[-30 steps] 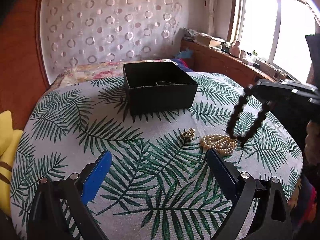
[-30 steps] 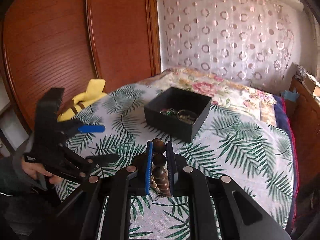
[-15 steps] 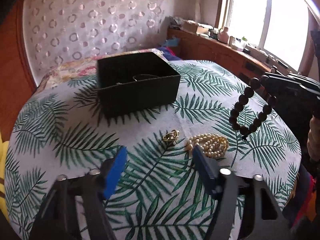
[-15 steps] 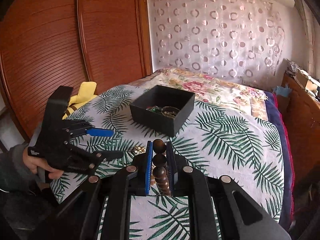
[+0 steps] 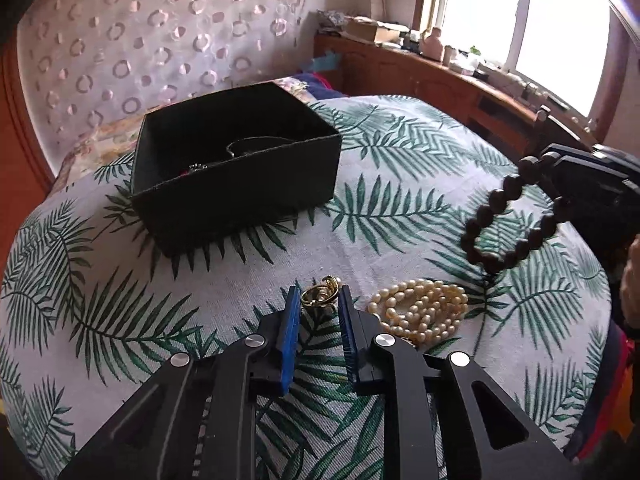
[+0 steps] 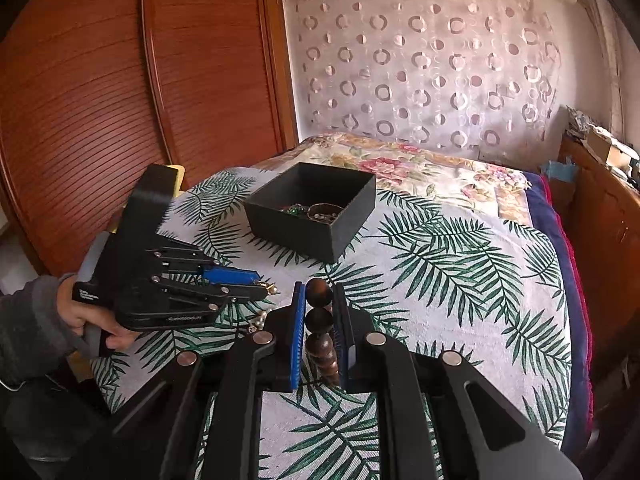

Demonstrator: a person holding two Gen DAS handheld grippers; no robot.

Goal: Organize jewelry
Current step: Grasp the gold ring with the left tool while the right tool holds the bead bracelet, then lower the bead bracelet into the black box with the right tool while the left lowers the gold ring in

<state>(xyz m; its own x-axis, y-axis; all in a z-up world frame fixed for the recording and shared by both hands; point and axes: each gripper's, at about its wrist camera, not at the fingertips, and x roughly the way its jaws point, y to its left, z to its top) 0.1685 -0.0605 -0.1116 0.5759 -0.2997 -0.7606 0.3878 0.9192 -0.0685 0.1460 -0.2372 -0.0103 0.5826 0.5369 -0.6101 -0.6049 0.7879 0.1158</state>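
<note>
From the left wrist view, the left hand-held gripper (image 5: 318, 300) was seen narrowed around a small gold ring (image 5: 319, 294) on the leaf-patterned surface (image 5: 400, 208), contact unclear. A cream pearl bracelet (image 5: 420, 310) lay just right; a black open box (image 5: 236, 160) stood farther.

From the right wrist view, the right hand-held gripper (image 6: 319, 300) was clamped on a dark wooden bead bracelet (image 6: 319, 312).

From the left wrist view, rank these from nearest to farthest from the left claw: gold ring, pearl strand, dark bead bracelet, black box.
1. Small gold ring: between the left claw's fingertips.
2. Cream pearl strand: just right, on the leaf-print cloth.
3. Dark wooden bead bracelet: farther right, hanging from the right claw.
4. Open black box: ahead, slightly left, farthest.
</note>
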